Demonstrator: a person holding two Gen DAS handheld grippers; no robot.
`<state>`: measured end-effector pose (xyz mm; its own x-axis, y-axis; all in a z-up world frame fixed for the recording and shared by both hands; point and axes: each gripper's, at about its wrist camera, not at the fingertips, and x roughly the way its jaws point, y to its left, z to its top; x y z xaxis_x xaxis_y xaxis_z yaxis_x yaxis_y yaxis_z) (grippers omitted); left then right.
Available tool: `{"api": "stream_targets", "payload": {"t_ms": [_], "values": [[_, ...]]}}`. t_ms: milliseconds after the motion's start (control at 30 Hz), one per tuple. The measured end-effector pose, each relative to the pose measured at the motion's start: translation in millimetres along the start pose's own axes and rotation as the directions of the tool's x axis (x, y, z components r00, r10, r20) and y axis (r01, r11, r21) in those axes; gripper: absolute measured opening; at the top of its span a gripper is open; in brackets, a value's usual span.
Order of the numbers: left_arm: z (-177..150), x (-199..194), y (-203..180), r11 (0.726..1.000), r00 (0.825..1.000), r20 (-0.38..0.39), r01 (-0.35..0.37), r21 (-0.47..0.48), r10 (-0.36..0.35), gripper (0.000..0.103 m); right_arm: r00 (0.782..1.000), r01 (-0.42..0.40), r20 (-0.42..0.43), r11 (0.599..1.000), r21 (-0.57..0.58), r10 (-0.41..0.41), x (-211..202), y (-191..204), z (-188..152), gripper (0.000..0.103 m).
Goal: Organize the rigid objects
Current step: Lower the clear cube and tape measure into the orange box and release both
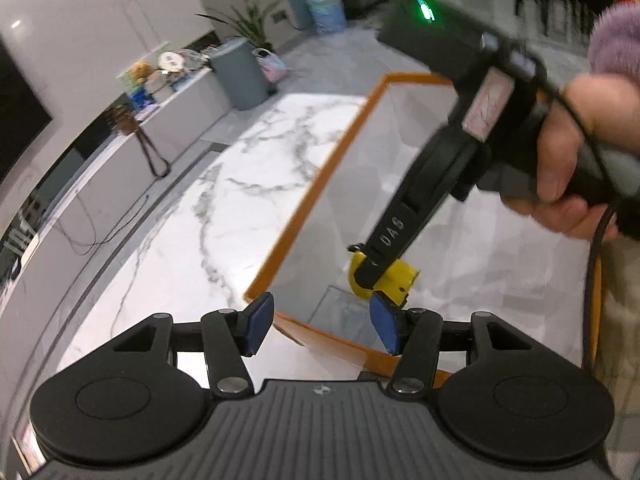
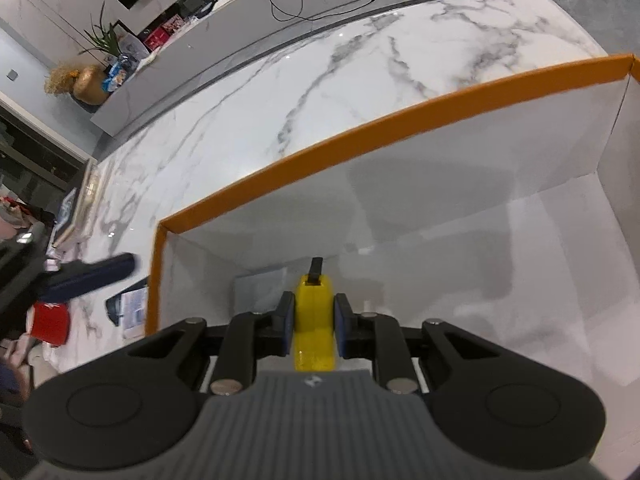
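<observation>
The marble tabletop (image 1: 248,184) fills the left of the left wrist view, running from about 7 o'clock up to 12 o'clock. The left gripper (image 1: 322,326) hangs over the near corner of the orange-rimmed box (image 1: 308,200) with its blue pads spread wide and nothing between them; judging by its position, it waits clear so the other hand can work in the box. At about 3 o'clock from it, a yellow object (image 1: 394,278), a rigid plastic piece whose kind I cannot tell, sits low inside the box, pinched by the right gripper (image 2: 314,322).

In the right wrist view a red container (image 2: 50,324) and some papers lie outside the box at 9 o'clock. Dead centre, the right gripper's pads press on both flat sides of the yellow object, a black tab pointing toward 12 o'clock. It is held near the box's left corner, probably so it can be set down tidily against the white wall; whether it touches the floor I cannot tell.
</observation>
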<state>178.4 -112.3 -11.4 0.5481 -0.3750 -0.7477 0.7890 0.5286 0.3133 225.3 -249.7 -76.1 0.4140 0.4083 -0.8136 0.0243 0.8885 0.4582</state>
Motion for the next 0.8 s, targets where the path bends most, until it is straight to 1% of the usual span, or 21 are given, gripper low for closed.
{"api": "stream_targets", "payload": {"t_ms": [67, 167, 267, 333, 400, 533, 633, 800], "values": [[-1.5, -6.3, 3.9, 0.999, 1.0, 0.023, 0.0, -0.048, 0.001, 0.065, 1.0, 0.03, -0.001, 1.0, 0.007, -0.03, 3.0, -2.6, 2.8, 0.019], [-3.6, -16.1, 12.3, 0.992, 0.998, 0.058, -0.014, -0.125, 0.022, 0.068, 1.0, 0.026, -0.013, 0.999, 0.046, -0.026, 9.6, -7.3, 6.2, 0.019], [-7.0, -22.8, 20.9, 0.982, 0.997, 0.068, -0.021, -0.185, 0.034, 0.069, 0.999, 0.032, -0.034, 0.998, 0.055, -0.03, 17.6, -6.7, 6.5, 0.019], [-8.3, -25.7, 24.7, 0.98, 0.997, 0.066, -0.027, -0.199, 0.041, 0.069, 0.999, 0.04, -0.04, 0.998, 0.053, -0.038, 19.8, -6.0, 6.2, 0.019], [-10.7, -28.0, 26.5, 0.979, 0.996, 0.06, -0.046, -0.2, 0.059, 0.069, 0.997, 0.071, -0.043, 0.997, 0.041, -0.07, 20.2, -4.2, 7.0, 0.023], [-16.5, -29.6, 30.9, 0.974, 0.996, 0.035, -0.075, -0.213, 0.084, 0.069, 0.989, 0.145, -0.039, 0.989, -0.002, -0.145, 20.2, 0.5, 5.9, 0.032], [-25.0, -33.4, 32.4, 0.97, 0.996, 0.015, -0.087, -0.226, 0.093, 0.069, 0.973, 0.227, -0.032, 0.972, -0.06, -0.23, 22.9, 7.6, 4.9, 0.037], [-38.7, -42.0, 35.3, 0.962, 0.996, -0.019, -0.089, -0.26, 0.087, 0.069, 0.975, 0.219, -0.032, 0.973, -0.067, -0.222, 25.6, 13.5, 2.3, 0.041]]}}
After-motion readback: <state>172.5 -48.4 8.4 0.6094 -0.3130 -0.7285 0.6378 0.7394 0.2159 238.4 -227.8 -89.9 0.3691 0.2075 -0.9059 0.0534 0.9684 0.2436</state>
